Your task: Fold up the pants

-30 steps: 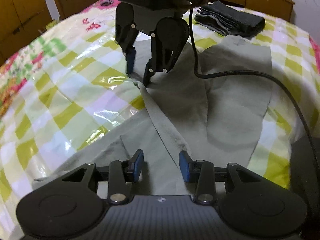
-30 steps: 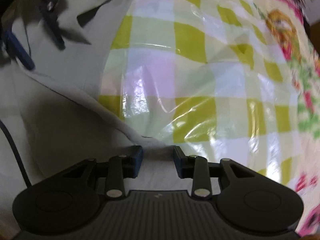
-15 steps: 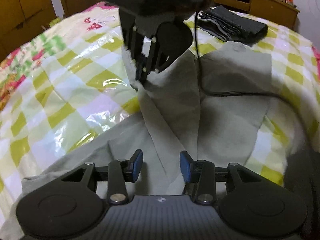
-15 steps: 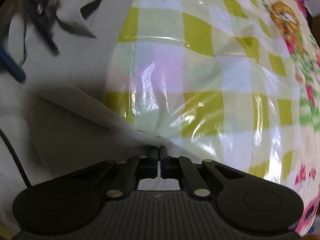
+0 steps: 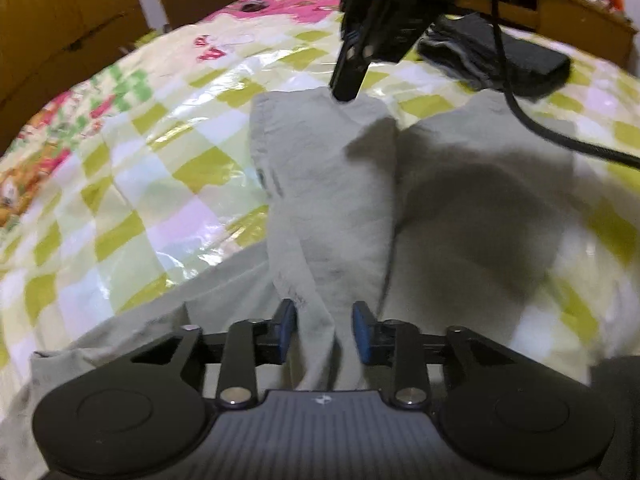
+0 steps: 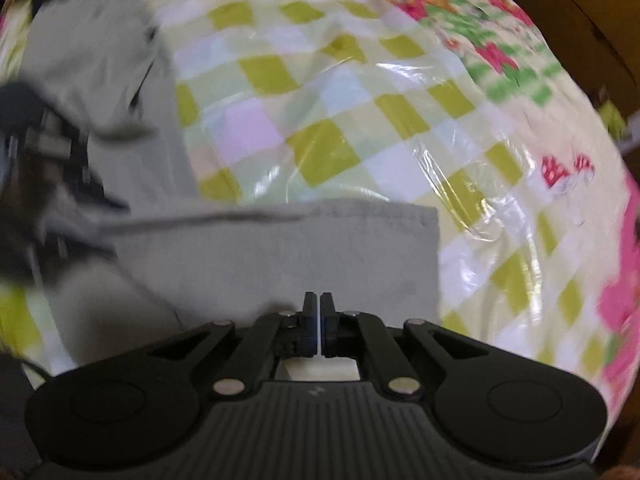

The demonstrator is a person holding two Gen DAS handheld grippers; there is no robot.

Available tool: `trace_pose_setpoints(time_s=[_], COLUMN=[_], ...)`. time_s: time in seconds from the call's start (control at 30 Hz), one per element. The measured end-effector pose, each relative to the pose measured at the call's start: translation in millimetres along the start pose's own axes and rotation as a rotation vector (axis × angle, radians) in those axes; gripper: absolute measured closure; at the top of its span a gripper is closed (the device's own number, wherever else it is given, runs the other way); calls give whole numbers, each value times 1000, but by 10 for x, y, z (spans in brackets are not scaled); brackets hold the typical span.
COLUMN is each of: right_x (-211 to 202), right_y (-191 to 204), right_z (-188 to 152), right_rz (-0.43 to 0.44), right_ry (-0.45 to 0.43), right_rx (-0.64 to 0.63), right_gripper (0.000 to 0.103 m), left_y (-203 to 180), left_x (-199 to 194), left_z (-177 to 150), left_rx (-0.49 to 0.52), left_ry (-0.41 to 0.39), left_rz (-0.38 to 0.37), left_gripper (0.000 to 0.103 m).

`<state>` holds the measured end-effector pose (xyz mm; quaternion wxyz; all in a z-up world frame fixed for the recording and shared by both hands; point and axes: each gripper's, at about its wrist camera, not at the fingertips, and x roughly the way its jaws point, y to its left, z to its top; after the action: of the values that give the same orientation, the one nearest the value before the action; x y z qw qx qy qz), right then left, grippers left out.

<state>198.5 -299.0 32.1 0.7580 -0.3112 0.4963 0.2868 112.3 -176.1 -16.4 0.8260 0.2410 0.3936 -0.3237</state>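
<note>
You had the bed (image 5: 168, 184) under a glossy checked cover, and the grey pants (image 5: 480, 200) were spread across it, mostly on the right half of the left wrist view. Progress as I judged it: early. One leg was lifted off the cover by its hem, the other leg and the seat part lay flat and rumpled. No finished fold was visible. Left to do, by my read: lay the lifted leg over the other, square the edges, then fold along the length. A dark folded garment (image 5: 504, 60) sat at the far edge of the bed, well apart from the pants, with wooden furniture (image 5: 560, 4) behind it.

Hand pose: your right gripper (image 6: 319, 320) pointed steeply down. Its tongs were pressed nearly together on the hem edge of the raised leg, with only a thin slit showing between the pads; they were just starting to ease apart, cloth between them. In the left wrist view the same gripper (image 5: 348, 88) hung above the far hem, cloth draped down from it toward your left gripper (image 5: 325, 334).

Left gripper was angled down over the near part of that leg. Its tongs were partly spread and closing, a ridge of cloth stood between the blue pads (image 5: 285, 330), neither pad visibly pressing it. Both views were motion-blurred. The black cable (image 5: 560, 140) trailed across the flat leg.
</note>
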Motion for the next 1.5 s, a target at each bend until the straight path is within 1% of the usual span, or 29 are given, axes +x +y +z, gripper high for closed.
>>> trace_pose_setpoints(time_s=[0.03,0.07,0.1,0.13,0.17,0.23,0.27,0.3,0.33,0.37,0.4,0.43,0.47,0.6,0.63,0.67,0.7,0.73,0.77,0.8,0.87,1.0,1.13,1.2,1.3,1.33,1.37,1.43,1.5], right_x=[39,61,93,126,174,289,346,400,462,520,574,637,702,876,895,913,921,928,939,933,877,596,120,-135,-462,-481,-499,-480,-392], right_y=[-23,-29,-7,38,92,186,224,290,320,354,368,386,405,498,517,524,516,493,465,438,389,318,318,408,614,691,772,965,1121], right_z=[68,121,150,199,236,303,312,322,334,346,358,376,385,374,376,380,399,415,423,413,345,156,-165,-372,-738,-774,-931,-1215,-1497], right_rz=[13,21,20,5,-10,-33,-31,-32,-30,-8,13,27,29,21,22,22,21,22,21,17,1,-46,-97,-128,-143,-149,-146,-151,-206], right_ry=[-11,-28,-44,-57,-58,-61,-65,-56,-44,-23,-5,13,26,19,24,39,61,82,105,125,136,135,108,103,72,66,69,76,74], right_rx=[21,18,-13,-82,-146,-274,-334,-423,-486,-542,-570,-601,-636,-792,-818,-839,-827,-798,-763,-737,-704,-583,-442,-397,-263,-219,-159,-81,24], right_gripper=[91,90,90,88,80,71,70,68,61,58,57,57,57,57,59,65,68,81,97,99,103,103,103,103,103,103,103,103,101], left_y=[-15,-15,-6,10,25,83,125,159,188,205,216,212,217,267,271,273,276,284,294,299,283,249,189,109,-33,-78,-126,-250,-392], left_x=[10,5,-3,6,24,62,68,66,72,81,86,91,94,28,11,-4,-12,-19,-27,-37,-63,-120,-218,-289,-342,-336,-319,-269,-207], left_z=[1,-3,-11,-17,-23,-11,-6,-8,-15,-21,-28,-26,-19,9,15,21,25,27,28,26,19,1,4,1,-31,-47,-65,-116,-188], left_rx=[9,13,14,13,12,6,-3,-16,-25,-29,-30,-26,-22,-28,-27,-27,-26,-29,-37,-41,-33,-21,-3,29,78,89,98,128,175], left_ry=[5,4,3,7,11,13,9,6,6,4,-6,-12,-16,-48,-53,-59,-61,-64,-68,-72,-82,-87,-107,-116,-123,-121,-115,-97,-73], left_rz=[21,29,26,25,28,22,3,-12,-35,-52,-61,-69,-82,-131,-139,-147,-151,-153,-161,-168,-159,-144,-131,-124,-110,-112,-119,-133,-127], left_gripper=[51,49,48,45,45,45,45,45,45,47,52,66,77,82,82,82,82,82,82,82,82,82,82,82,82,82,82,82,82])
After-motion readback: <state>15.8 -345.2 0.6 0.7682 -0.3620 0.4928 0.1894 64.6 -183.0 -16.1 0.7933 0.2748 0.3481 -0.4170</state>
